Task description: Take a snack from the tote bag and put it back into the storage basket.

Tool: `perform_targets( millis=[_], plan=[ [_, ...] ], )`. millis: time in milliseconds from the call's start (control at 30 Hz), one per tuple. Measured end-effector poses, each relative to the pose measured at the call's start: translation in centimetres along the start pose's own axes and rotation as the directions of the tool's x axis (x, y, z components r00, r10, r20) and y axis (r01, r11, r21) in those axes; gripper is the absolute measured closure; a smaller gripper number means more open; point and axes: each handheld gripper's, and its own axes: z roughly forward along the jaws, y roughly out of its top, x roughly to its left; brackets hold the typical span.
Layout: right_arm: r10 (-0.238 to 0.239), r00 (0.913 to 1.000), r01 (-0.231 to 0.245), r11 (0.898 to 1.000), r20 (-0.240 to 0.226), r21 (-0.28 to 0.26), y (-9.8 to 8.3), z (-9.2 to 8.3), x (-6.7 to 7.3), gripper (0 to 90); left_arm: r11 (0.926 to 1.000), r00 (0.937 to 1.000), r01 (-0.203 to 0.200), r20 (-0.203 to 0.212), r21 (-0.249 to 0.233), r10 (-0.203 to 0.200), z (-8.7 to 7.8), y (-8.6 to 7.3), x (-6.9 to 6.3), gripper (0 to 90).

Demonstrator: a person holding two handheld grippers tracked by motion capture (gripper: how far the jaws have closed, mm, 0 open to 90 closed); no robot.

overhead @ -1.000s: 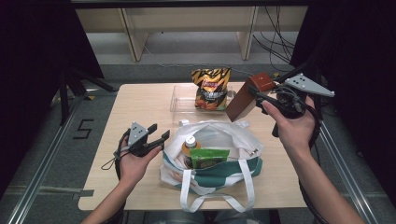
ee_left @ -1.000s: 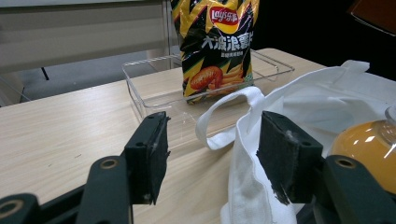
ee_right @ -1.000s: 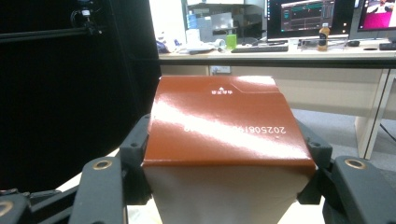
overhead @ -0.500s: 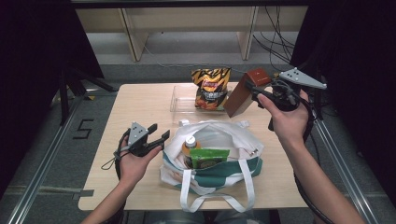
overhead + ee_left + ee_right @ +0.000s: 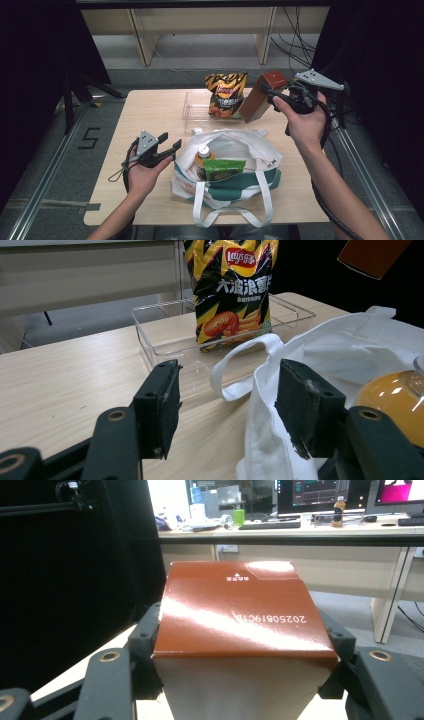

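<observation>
We hold the brown box [image 5: 261, 96] clamped in the right gripper [image 5: 280, 95], at two o'clock above the table [image 5: 150, 115]. Left gripper [image 5: 162, 147] gapes empty. We should keep it level over the tote bag [image 5: 235, 170].

Free room: left part of worktop [image 5: 150, 112] is bare wood, open path from near edge to far edge. Right tool [image 5: 272, 95] carries brown box [image 5: 260, 97] tilted in air above far right of worktop, near chip bag [image 5: 226, 94]. Obstacles: clear tray [image 5: 192, 107] at far centre w/ chip bag upright inside; white-green tote bag [image 5: 235, 172] fills near centre, mouth open upward. Narrow strip of bare wood lies btwn tray and tote. Left tool [image 5: 167, 145], jaws apart, sits just beside tote's left rim.
</observation>
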Motion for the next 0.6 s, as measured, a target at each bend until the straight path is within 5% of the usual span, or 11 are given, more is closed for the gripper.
perform_targets(
  millis=[167,600],
  plan=[
    [-0.034,0.9994,0.034,0.999,0.007,0.000,0.0,0.4,-0.3,39.0,1.0000,1.0000,-0.001,0.001,-0.002,0.001,0.0,0.0,0.0,42.3],
    [-0.024,0.9994,0.024,1.000,0.023,0.018,-0.2,1.7,-0.8,39.0,1.0000,1.0000,-0.003,0.002,-0.002,0.003,0.0,0.0,0.0,42.3]
  ],
)
